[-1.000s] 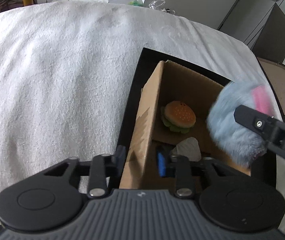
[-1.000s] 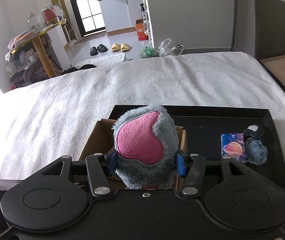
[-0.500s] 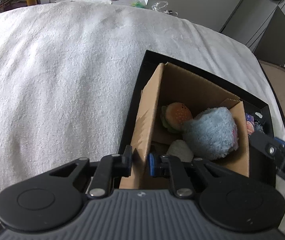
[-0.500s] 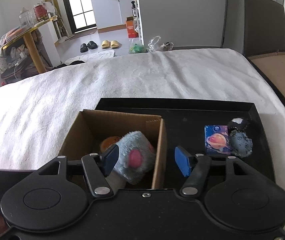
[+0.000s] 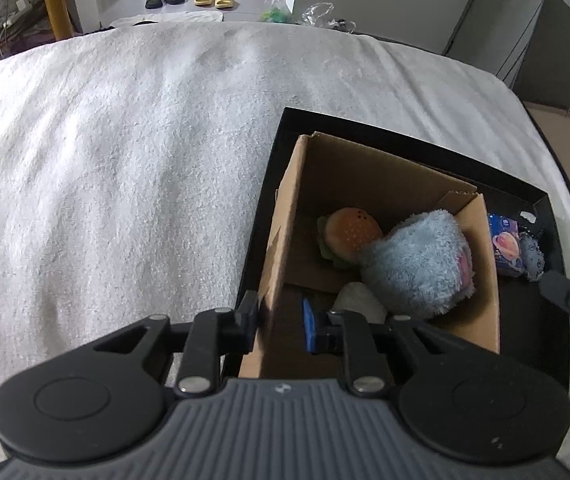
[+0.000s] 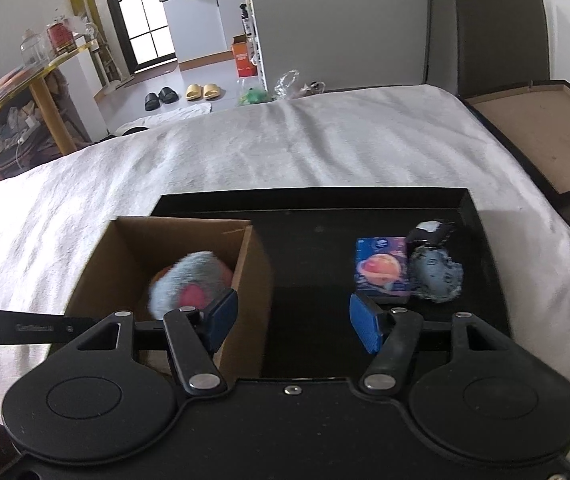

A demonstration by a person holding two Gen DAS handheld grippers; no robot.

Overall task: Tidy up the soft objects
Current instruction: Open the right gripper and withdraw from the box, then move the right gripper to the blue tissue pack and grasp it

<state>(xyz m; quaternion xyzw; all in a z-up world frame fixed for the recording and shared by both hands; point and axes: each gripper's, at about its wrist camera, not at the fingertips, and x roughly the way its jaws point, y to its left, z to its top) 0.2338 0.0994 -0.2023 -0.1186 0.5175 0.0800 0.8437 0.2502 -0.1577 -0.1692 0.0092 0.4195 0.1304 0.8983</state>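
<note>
Bedding, a white towel-like cover, spreads ahead of and to the left of both tongs, and on it sits a black tray carrying everything else. Next in size, the cardboard box stands in the tray's left part; the left tongs straddle its near-left wall, pads narrowly apart with a sliver of gap on each side, so I judge them not clamped. Inside the box, ahead of the left tongs, lie a grey-blue plush with a pink patch, a burger toy touching it, and a pale object mostly hidden. The right tongs hang wide apart and empty over bare tray just right of the box. Ahead and right of them wait a small printed packet and a grey speckled soft toy, touching. Risk: with the wall unclamped, a nudge could slide or tip the light box; grabbing the toy could drag the packet along.
</note>
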